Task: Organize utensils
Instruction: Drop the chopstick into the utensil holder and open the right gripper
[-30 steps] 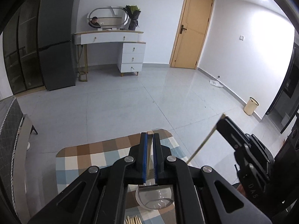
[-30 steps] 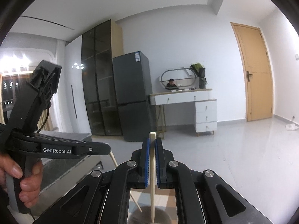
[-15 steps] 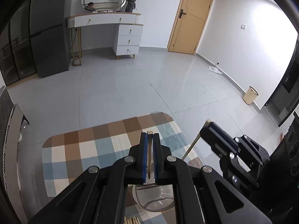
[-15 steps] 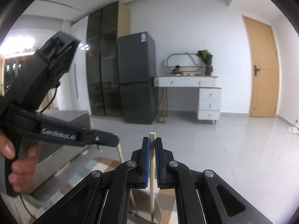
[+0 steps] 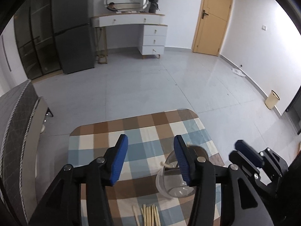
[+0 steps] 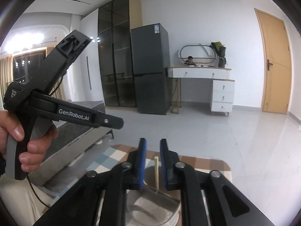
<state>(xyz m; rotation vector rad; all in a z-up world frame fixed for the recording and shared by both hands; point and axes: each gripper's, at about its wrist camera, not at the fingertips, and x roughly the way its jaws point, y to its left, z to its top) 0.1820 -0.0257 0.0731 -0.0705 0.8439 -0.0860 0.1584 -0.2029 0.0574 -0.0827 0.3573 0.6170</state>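
A clear plastic cup (image 5: 174,179) stands on the checked tablecloth (image 5: 143,135), with pale wooden chopsticks (image 5: 166,165) inside it. My left gripper (image 5: 150,160) is wide open and empty, just left of and above the cup. My right gripper (image 6: 152,164) is open directly over the cup (image 6: 150,205), and a chopstick (image 6: 156,171) stands free between its blue pads. The right gripper also shows at the right of the left wrist view (image 5: 246,152). Several more chopsticks (image 5: 147,214) lie flat on the cloth at the near edge.
The small table ends just past the cup, with grey tiled floor beyond. A grey bed (image 5: 17,124) stands to the left. A dark fridge (image 5: 72,28), a white dresser (image 5: 131,33) and a wooden door (image 5: 212,18) line the far wall.
Both grippers were shut on a chopstick each; both have opened and the chopsticks now stand in the cup. The left view has tipped down toward the table.
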